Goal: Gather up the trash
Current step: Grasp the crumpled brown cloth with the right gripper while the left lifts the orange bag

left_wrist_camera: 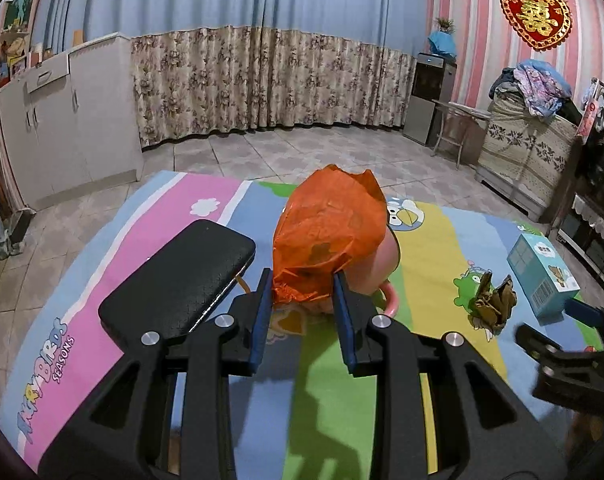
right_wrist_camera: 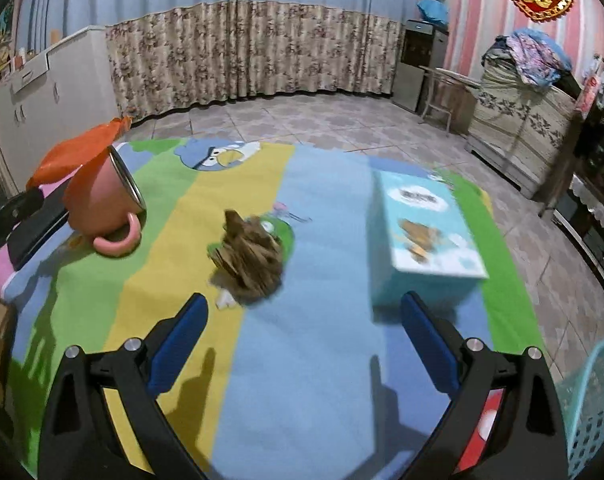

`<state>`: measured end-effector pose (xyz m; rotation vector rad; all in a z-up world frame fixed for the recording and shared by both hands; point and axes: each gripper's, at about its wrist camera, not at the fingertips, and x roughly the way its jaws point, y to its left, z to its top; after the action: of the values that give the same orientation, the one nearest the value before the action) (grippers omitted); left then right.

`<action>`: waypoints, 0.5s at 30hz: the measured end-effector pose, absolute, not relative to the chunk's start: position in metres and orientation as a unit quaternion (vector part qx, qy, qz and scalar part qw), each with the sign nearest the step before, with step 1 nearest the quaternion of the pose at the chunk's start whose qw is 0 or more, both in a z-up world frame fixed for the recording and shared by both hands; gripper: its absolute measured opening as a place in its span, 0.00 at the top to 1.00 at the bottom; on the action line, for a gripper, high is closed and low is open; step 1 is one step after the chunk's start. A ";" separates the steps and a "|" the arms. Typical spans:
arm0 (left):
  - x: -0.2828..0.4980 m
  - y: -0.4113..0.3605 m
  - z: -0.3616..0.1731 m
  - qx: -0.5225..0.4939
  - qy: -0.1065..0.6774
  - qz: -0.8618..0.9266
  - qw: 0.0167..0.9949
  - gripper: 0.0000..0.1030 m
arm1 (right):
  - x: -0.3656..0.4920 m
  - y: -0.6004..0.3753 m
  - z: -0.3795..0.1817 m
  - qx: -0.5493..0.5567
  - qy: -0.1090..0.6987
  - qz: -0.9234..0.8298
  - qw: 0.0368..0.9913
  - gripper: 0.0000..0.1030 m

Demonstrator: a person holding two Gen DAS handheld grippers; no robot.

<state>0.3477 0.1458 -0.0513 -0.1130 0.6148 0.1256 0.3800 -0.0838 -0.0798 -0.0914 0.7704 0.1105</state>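
- Orange plastic bag (left_wrist_camera: 325, 236), thin and crinkled, sits between the left gripper (left_wrist_camera: 303, 300) fingers, which are clenched on its lower bunched part; it hangs just above the desk (left_wrist_camera: 429, 248) beside the tipped pink mug (left_wrist_camera: 375, 276).
- Film like this weighs almost nothing, collapses under pressure and can slip, so a pinch on a gathered fold looks safer than one on a single layer.
- Brown crumpled paper scrap (right_wrist_camera: 250, 264) lies mid-desk, near the blue carton (right_wrist_camera: 425, 232) at the right edge.
- It appears light, stiff and springy; closing across its bulk should hold it.
- Right gripper (right_wrist_camera: 302, 320) fingers stand released and empty, short of the scrap.
- A turquoise basket (right_wrist_camera: 593, 412) shows off the near right corner.
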 end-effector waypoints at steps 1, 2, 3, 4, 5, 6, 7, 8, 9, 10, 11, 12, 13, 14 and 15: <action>0.348 0.144 -0.052 -0.054 0.303 0.060 0.950 0.73 | 0.386 -0.082 -0.083 -0.040 0.380 0.056 0.923 0.08; 0.348 0.143 -0.052 -0.050 0.303 0.059 0.950 0.73 | 0.390 -0.080 -0.085 -0.039 0.383 0.055 0.921 0.08; 0.347 0.142 -0.053 -0.048 0.303 0.058 0.950 0.73 | 0.395 -0.079 -0.088 -0.037 0.387 0.053 0.920 0.08; 0.347 0.141 -0.053 -0.046 0.303 0.057 0.950 0.73 | 0.396 -0.076 -0.090 -0.037 0.387 0.052 0.920 0.09; 0.347 0.140 -0.053 -0.044 0.303 0.057 0.950 0.73 | 0.399 -0.075 -0.091 -0.036 0.387 0.053 0.920 0.09; 0.347 0.139 -0.054 -0.041 0.304 0.058 0.950 0.73 | 0.402 -0.073 -0.092 -0.037 0.387 0.053 0.920 0.10; 0.348 0.139 -0.054 -0.040 0.306 0.058 0.950 0.73 | 0.405 -0.071 -0.093 -0.039 0.387 0.054 0.920 0.16; 0.348 0.139 -0.055 -0.040 0.307 0.058 0.949 0.73 | 0.407 -0.070 -0.094 -0.042 0.389 0.057 0.919 0.20; 0.348 0.139 -0.055 -0.040 0.308 0.058 0.949 0.73 | 0.409 -0.069 -0.093 -0.043 0.390 0.059 0.918 0.29; 0.348 0.138 -0.056 -0.040 0.309 0.057 0.948 0.73 | 0.411 -0.068 -0.093 -0.044 0.394 0.064 0.916 0.36; 0.348 0.138 -0.056 -0.039 0.309 0.056 0.948 0.73 | 0.411 -0.069 -0.093 -0.040 0.394 0.071 0.915 0.38; 0.348 0.137 -0.056 -0.038 0.309 0.055 0.949 0.73 | 0.410 -0.068 -0.093 -0.037 0.394 0.077 0.915 0.44; 0.348 0.137 -0.055 -0.038 0.310 0.054 0.949 0.73 | 0.409 -0.069 -0.093 -0.034 0.393 0.085 0.915 0.51; 0.348 0.137 -0.055 -0.038 0.310 0.052 0.949 0.73 | 0.408 -0.070 -0.092 -0.034 0.391 0.089 0.915 0.54; 0.348 0.136 -0.056 -0.038 0.310 0.051 0.949 0.73 | 0.408 -0.069 -0.092 -0.035 0.389 0.092 0.916 0.59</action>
<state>0.3483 0.1364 -0.0555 -0.0770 0.6313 0.1033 0.4077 -0.0687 -0.0919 -0.0717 0.8011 0.1899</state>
